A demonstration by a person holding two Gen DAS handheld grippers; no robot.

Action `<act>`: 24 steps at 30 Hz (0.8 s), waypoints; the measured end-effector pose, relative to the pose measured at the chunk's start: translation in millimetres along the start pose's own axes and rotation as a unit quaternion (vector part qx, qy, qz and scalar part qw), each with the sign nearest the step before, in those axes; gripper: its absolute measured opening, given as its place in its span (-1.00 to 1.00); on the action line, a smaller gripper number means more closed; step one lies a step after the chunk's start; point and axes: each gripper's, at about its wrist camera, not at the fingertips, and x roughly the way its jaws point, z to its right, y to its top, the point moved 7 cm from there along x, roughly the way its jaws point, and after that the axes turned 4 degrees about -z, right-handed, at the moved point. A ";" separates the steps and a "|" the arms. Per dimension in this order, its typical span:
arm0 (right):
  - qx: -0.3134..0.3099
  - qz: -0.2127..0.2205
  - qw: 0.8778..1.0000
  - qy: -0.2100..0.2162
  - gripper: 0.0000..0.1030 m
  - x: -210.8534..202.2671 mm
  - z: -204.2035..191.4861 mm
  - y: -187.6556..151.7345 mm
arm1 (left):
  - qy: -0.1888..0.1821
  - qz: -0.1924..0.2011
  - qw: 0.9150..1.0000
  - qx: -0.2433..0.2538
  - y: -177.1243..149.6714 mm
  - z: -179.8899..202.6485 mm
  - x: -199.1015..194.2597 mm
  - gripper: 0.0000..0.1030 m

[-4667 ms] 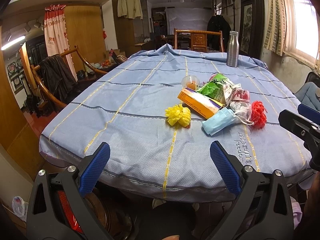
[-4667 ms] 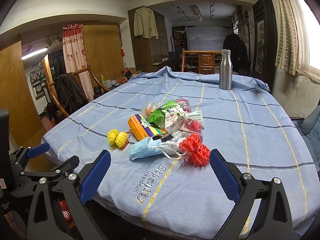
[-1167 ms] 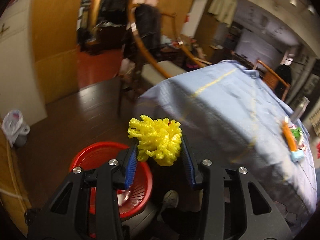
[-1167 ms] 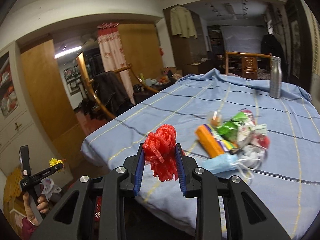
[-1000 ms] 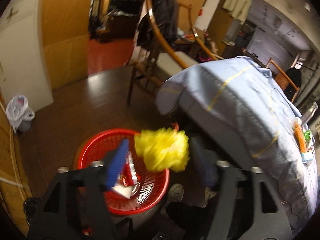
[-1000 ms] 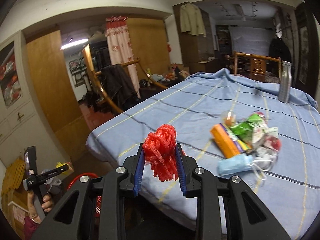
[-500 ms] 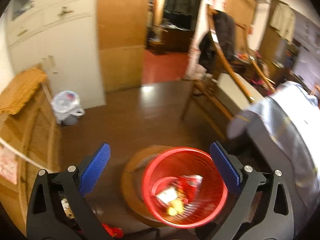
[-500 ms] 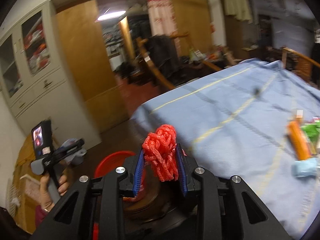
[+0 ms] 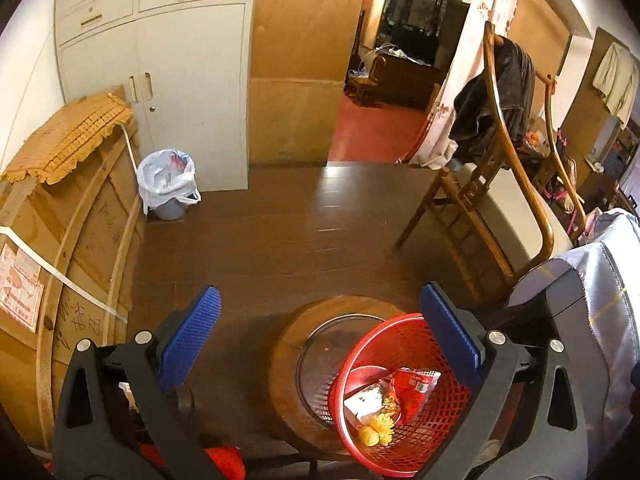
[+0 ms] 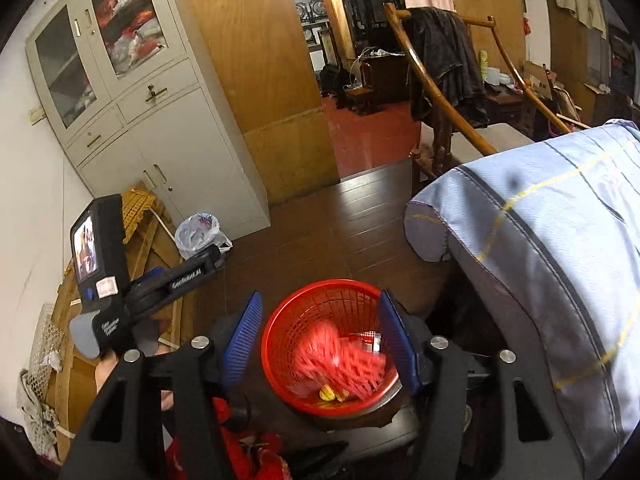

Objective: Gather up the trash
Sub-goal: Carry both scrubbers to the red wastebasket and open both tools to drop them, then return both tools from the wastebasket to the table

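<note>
**Trash drops into the red basket, one piece mid-fall**

Trash from the worktop [image 10: 552, 264] is going into the red basket [image 10: 280, 344], which sits on a round wooden stool [image 9: 288, 344] on the floor beside the draped edge. The right tool [image 10: 322, 344] hangs right over the basket; its jaws have just been opening, and the red mesh bundle [image 10: 340, 360] shows as a blur between them, free of the pads and falling inside the rim. To do this well, I would hold the tool over the middle of the basket until the bundle lands, then lift straight clear so the fingers do not catch the rim.

The left tool [image 9: 320, 340] stands at its widest, with nothing in it. A second ago it gripped the yellow mesh bundle [image 9: 376, 430], which now lies in the basket beside a red wrapper [image 9: 416, 390]. The right tool then still clamped the red bundle above the worktop. More litter remained on the worktop earlier, so further trips seem due.
</note>
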 end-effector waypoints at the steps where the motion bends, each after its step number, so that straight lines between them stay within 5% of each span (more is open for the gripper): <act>1: 0.003 -0.001 1.000 0.001 0.16 2.6 -1.4 1.5 | -0.002 -0.003 1.000 -0.002 -0.4 -0.7 1.8 0.87; 15: 0.036 0.045 0.997 -0.043 0.27 -57.1 47.8 -18.4 | -0.062 -0.003 0.997 0.041 -13.9 41.1 -18.5 0.87; 24: 0.085 0.111 0.985 -0.098 0.42 -139.3 97.9 -45.5 | -0.144 0.012 0.980 0.134 -47.3 117.5 -70.2 0.87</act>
